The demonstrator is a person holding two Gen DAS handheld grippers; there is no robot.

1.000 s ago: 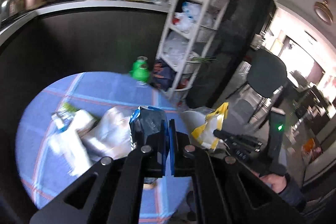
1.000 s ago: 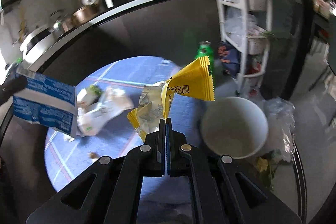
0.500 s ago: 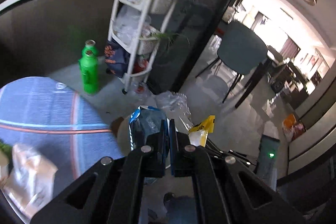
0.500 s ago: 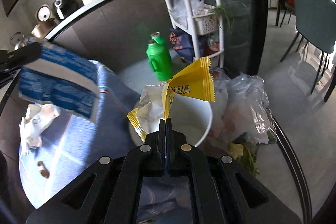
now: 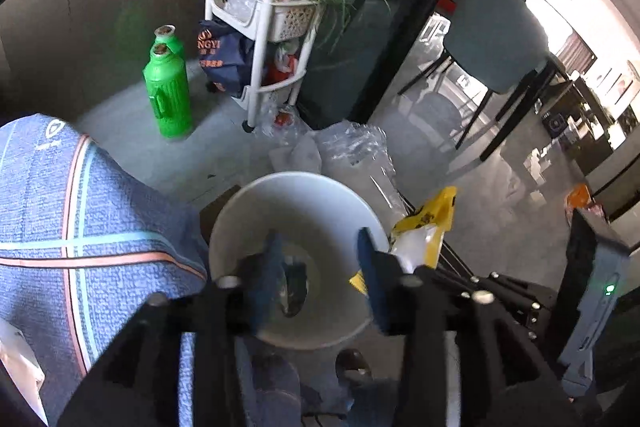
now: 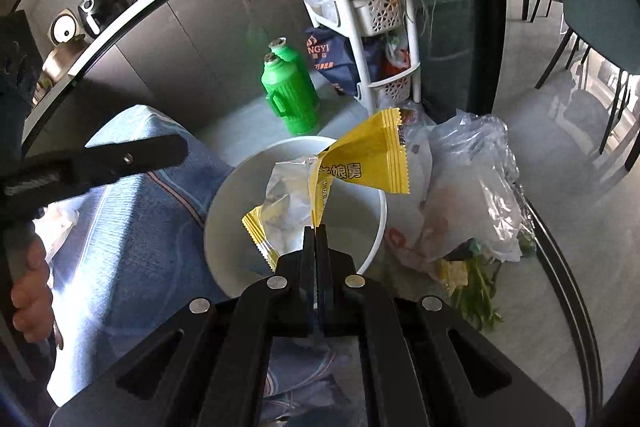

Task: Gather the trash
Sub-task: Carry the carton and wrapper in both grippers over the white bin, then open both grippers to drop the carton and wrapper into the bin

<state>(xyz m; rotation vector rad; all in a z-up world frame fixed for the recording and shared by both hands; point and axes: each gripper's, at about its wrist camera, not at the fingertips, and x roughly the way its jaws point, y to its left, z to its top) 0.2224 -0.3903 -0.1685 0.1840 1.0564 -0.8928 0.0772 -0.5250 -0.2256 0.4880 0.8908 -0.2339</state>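
Note:
A white round bin (image 5: 304, 203) stands on the floor beside the blue-clothed table (image 5: 80, 211). My left gripper (image 5: 320, 267) is open right above the bin, and a dark blue wrapper (image 5: 294, 285) lies inside the bin below it. My right gripper (image 6: 316, 231) is shut on a yellow snack wrapper (image 6: 360, 163) and holds it over the bin (image 6: 236, 195). That yellow wrapper also shows at the bin's right rim in the left wrist view (image 5: 428, 227).
A green jug (image 5: 166, 91) and a white rack (image 5: 264, 7) stand on the floor behind the bin. Clear plastic bags (image 6: 468, 187) and green stems (image 6: 480, 303) lie right of it. More crumpled trash (image 5: 20, 367) lies on the table. A dark chair (image 5: 496, 39) is far right.
My left gripper has opened and the dark blue wrapper has dropped into the bin. Both grippers have moved from over the table to over the bin.

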